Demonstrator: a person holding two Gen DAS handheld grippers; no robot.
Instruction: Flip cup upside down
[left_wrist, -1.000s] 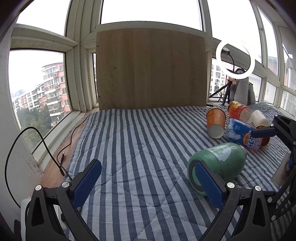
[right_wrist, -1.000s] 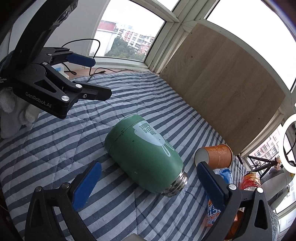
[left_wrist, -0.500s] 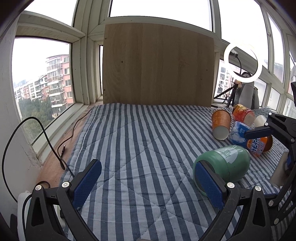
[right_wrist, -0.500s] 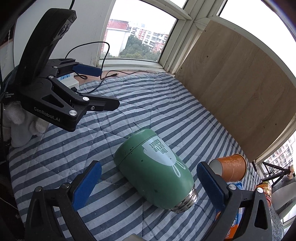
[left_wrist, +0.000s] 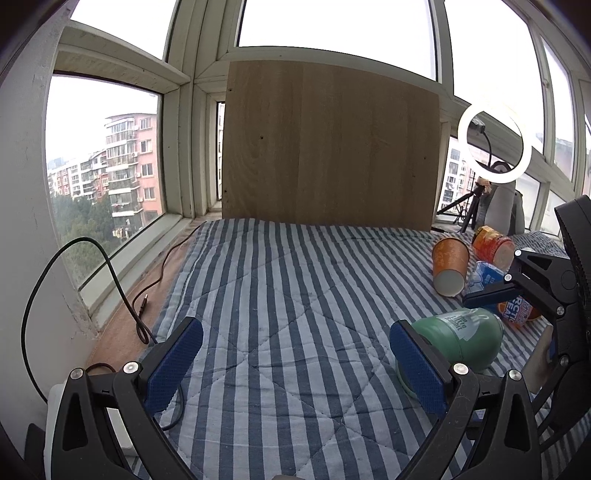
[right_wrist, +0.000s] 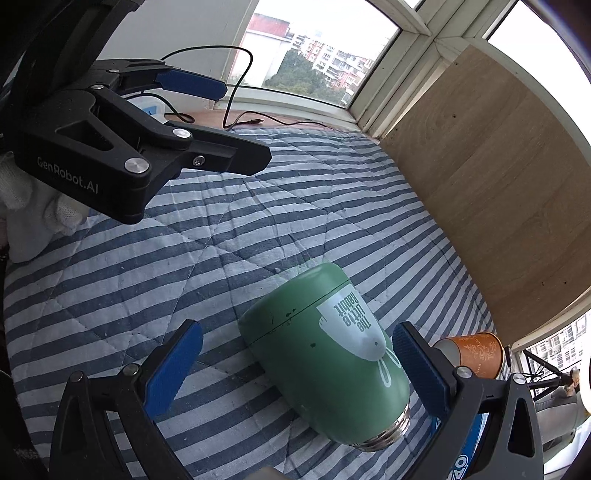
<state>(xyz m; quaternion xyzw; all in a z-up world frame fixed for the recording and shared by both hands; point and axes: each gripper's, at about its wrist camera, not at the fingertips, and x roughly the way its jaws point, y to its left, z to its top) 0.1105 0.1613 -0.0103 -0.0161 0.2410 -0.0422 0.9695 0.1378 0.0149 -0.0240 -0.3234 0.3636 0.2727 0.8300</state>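
A green cup (right_wrist: 325, 354) with a white rabbit label lies on its side on the striped blanket (right_wrist: 184, 258), its threaded metal mouth toward the lower right. My right gripper (right_wrist: 295, 365) is open, its blue pads on either side of the cup, not touching it. In the left wrist view the green cup (left_wrist: 461, 339) lies at the right, behind my right pad. My left gripper (left_wrist: 295, 365) is open and empty over the blanket; it also shows in the right wrist view (right_wrist: 229, 122) at the upper left.
An orange paper cup (left_wrist: 448, 266) lies on its side at the right, with an orange jar (left_wrist: 493, 247) and a blue bottle (left_wrist: 487, 277) beside it. A wooden board (left_wrist: 328, 147) stands at the blanket's far edge. A black cable (left_wrist: 140, 310) lies on the left sill.
The right gripper has moved in toward the green cup, which now sits between its pads. The left gripper has pulled back and tilted up slightly.
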